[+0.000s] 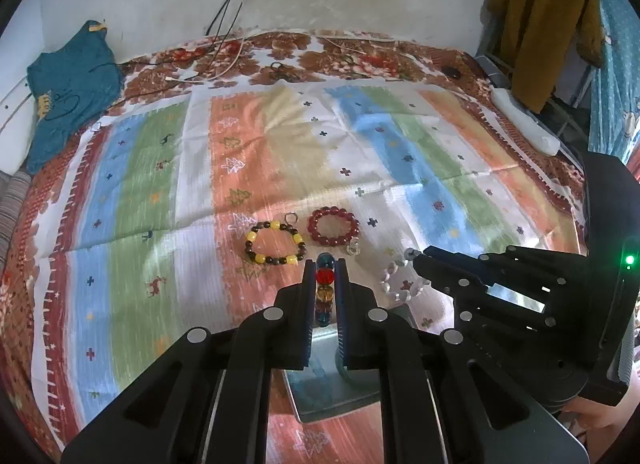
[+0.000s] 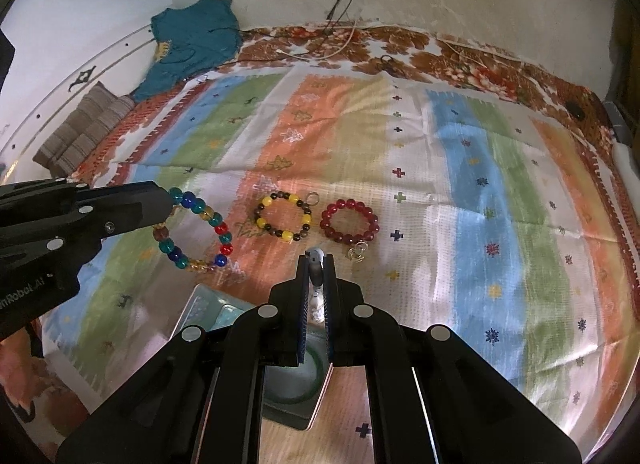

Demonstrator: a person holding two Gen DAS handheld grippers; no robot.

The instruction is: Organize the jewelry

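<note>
Two bracelets hang clamped in closed jaws: the multicoloured glass-bead bracelet [image 1: 324, 288] in the left gripper [image 1: 325, 264], the pale pearl-like bead bracelet [image 2: 316, 284] in the right gripper [image 2: 316, 260]. Directly beneath both sits the grey-green open tray [image 2: 208, 304], nearer than the striped cloth's remaining bracelets.

Striped cloth [image 2: 460, 168] in orange, blue, green, white; dark red bracelet [image 2: 349, 221], yellow-and-brown bracelet [image 2: 283, 217], multicolour bracelet [image 2: 196, 230], maybe pearly-white bracelet [image 1: 400, 282].
</note>
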